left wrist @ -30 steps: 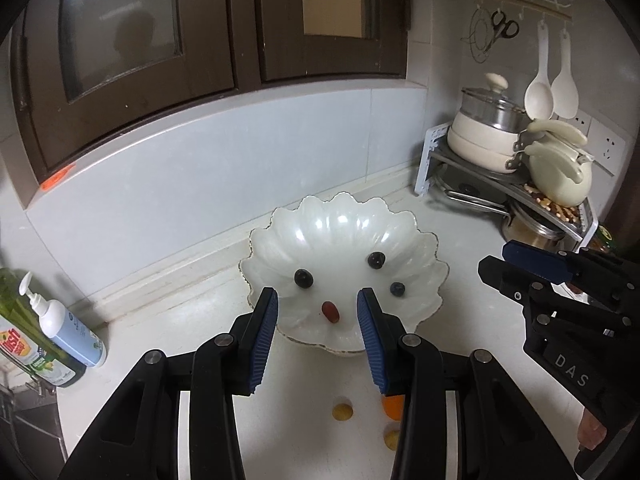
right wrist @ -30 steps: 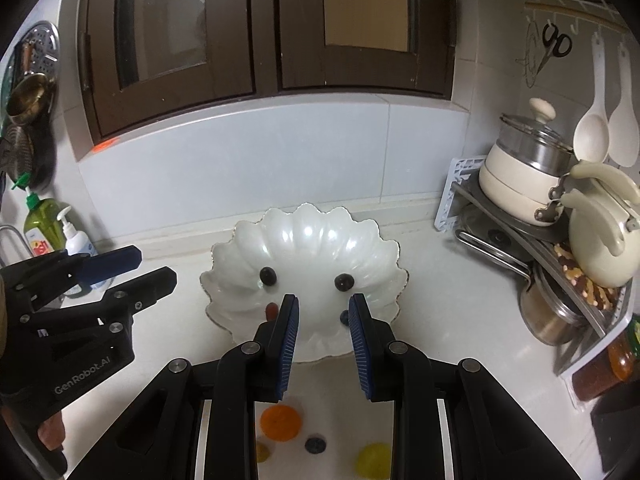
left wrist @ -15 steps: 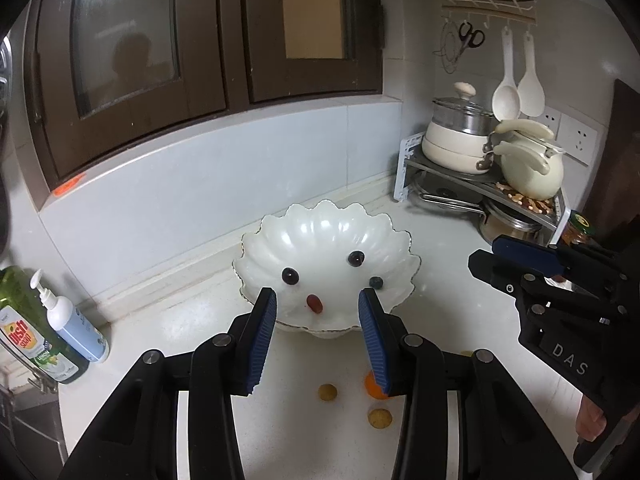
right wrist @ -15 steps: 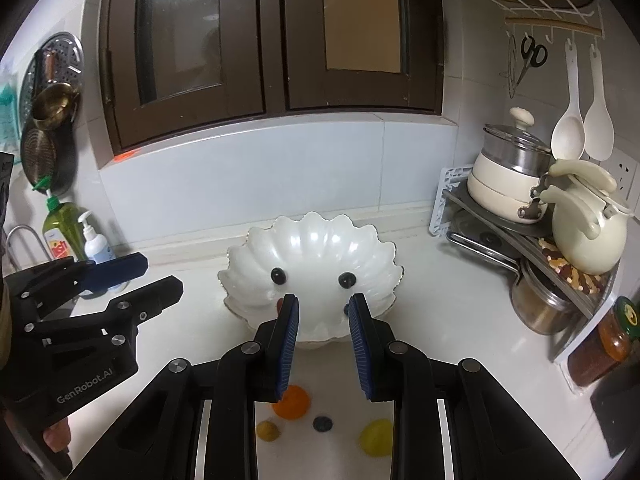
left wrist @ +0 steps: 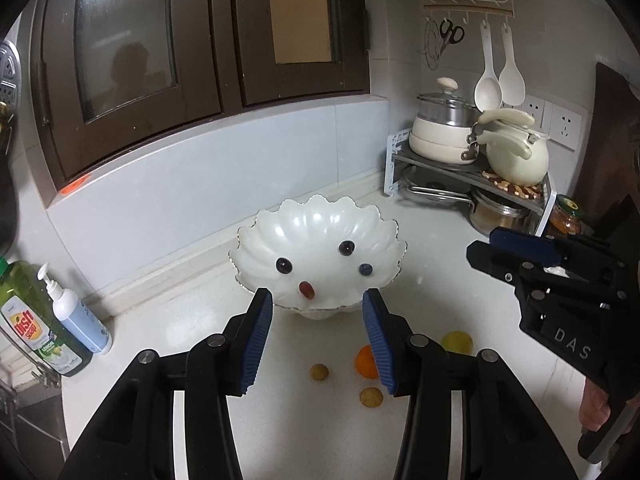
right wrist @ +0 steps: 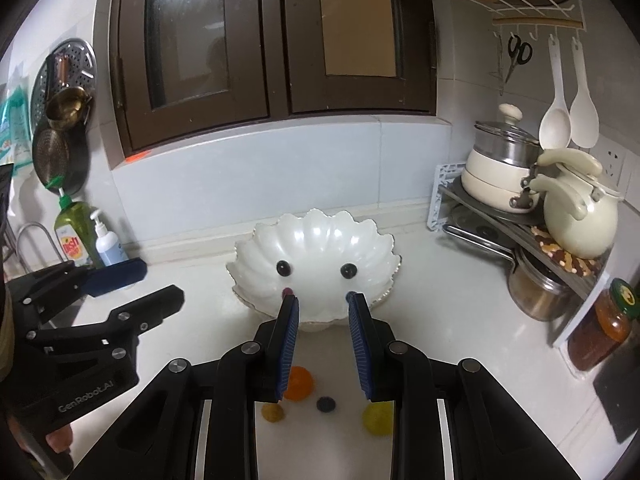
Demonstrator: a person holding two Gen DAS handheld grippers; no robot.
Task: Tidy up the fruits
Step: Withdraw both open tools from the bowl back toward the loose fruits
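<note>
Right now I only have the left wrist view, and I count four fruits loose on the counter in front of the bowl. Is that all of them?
Observer: No, there is a fifth. The right wrist view shows a small dark berry on the counter, between the orange fruit and the yellow fruit.
Operator: I see the right claw only from the side. Is it carrying anything?
Observer: No. The right claw is open, with nothing between its blue pads.
</note>
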